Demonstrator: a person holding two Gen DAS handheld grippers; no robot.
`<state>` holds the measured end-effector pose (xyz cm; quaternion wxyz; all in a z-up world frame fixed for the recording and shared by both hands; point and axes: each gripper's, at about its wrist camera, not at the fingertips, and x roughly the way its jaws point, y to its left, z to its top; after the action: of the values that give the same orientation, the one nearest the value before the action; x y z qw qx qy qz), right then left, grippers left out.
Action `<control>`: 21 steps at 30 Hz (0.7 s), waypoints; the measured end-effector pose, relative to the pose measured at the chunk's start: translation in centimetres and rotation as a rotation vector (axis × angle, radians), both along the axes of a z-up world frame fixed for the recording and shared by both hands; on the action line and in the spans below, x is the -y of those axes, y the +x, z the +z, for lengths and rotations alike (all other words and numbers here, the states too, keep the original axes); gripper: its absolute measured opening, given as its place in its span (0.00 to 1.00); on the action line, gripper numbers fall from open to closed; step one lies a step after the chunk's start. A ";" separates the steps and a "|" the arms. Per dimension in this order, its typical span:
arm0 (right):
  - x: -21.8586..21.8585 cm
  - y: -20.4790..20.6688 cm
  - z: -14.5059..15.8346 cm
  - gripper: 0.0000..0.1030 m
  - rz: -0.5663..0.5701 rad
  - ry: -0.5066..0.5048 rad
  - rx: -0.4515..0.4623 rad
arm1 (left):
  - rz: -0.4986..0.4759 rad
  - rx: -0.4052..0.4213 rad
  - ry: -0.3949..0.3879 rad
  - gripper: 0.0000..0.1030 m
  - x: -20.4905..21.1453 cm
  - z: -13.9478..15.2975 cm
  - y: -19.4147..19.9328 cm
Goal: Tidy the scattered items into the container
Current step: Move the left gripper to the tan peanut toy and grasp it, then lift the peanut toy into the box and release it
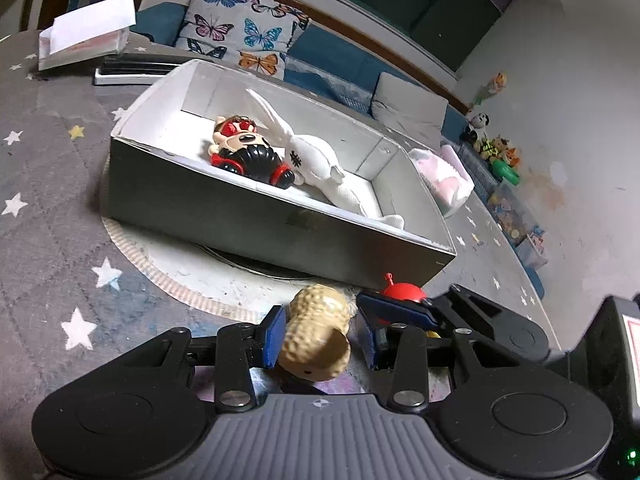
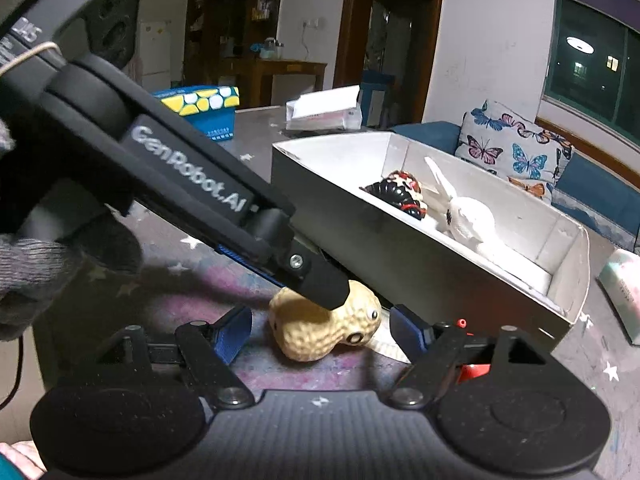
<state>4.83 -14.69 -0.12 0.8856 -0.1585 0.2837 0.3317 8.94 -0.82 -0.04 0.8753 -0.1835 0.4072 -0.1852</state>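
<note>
A tan peanut toy (image 1: 316,332) (image 2: 324,328) with googly eyes lies on the star-patterned mat just in front of the grey box (image 1: 240,212) (image 2: 380,248). My left gripper (image 1: 322,336) is shut across its waist, with a blue pad on each side; one of its fingers (image 2: 324,288) crosses the right wrist view. My right gripper (image 2: 320,332) stands open, its fingers either side of the peanut without touching it. A red toy (image 1: 400,290) (image 2: 462,323) peeks from behind the fingers. In the box lie a black-and-red cartoon figure (image 1: 248,152) (image 2: 400,192) and a white rabbit (image 1: 320,160) (image 2: 468,220).
The box sits on a round paper mat (image 1: 180,272). A tissue pack (image 1: 444,176) (image 2: 624,292) lies beyond it. At the back are a white carton (image 1: 84,32) (image 2: 324,114) and a blue-and-yellow basket (image 2: 204,112). A gloved hand (image 2: 24,280) holds the left gripper.
</note>
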 end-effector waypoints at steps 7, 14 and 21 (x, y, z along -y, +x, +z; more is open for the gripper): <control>0.3 0.8 -0.4 0.65 0.004 0.010 -0.038 | -0.014 -0.028 0.009 0.40 0.1 -0.8 0.5; 0.7 0.3 0.1 0.65 -0.008 0.027 -0.027 | -0.033 0.011 0.030 0.39 0.4 0.0 -0.3; 1.6 -0.3 2.8 0.65 -0.019 0.051 0.025 | -0.057 0.096 0.018 0.38 0.9 3.1 -1.0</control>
<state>4.51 -16.34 2.71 0.8959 -0.1372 0.2655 0.3286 7.89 -1.72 3.08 0.8897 -0.1550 0.3716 -0.2150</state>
